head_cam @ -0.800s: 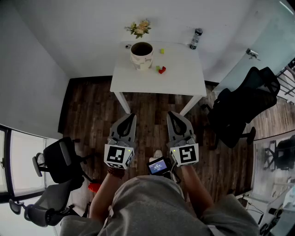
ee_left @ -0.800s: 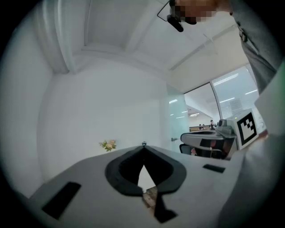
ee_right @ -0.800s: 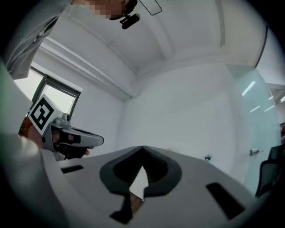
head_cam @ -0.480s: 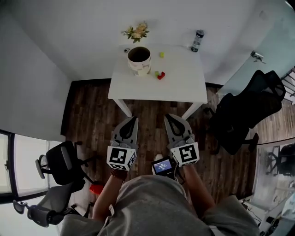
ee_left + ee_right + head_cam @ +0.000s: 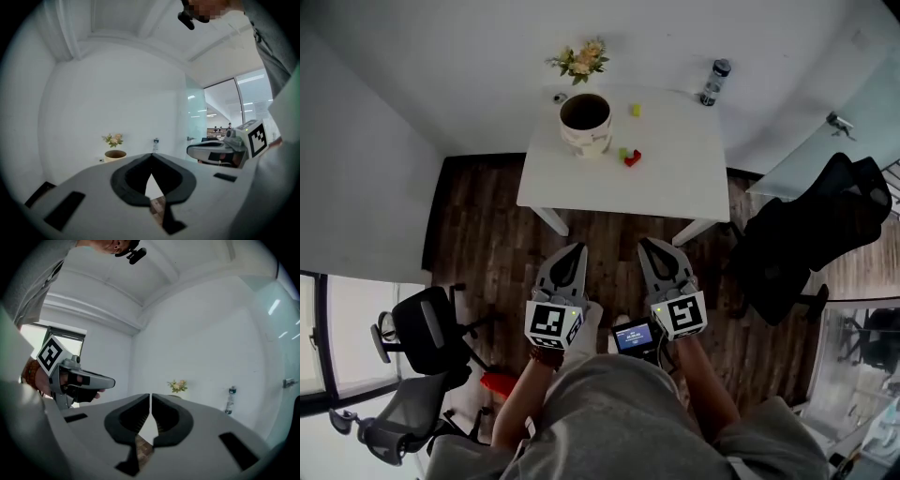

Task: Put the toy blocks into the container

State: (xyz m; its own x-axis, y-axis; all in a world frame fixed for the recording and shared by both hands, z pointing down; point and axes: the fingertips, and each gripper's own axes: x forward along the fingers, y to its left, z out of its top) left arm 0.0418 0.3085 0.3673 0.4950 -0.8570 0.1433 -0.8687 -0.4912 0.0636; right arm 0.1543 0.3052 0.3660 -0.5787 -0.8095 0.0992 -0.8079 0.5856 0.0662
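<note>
On the table (image 5: 675, 173), toy blocks (image 5: 631, 157) lie near the container (image 5: 586, 142)

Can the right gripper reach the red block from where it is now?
Probably not yet. The right gripper hangs shut over the floor, short of the table, while the red block lies near the container. Nothing stands between; a step forward and open jaws should do.

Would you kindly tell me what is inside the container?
The container shows only a dark interior, with nothing bright in it. Its near wall hides part of the bottom.
</note>
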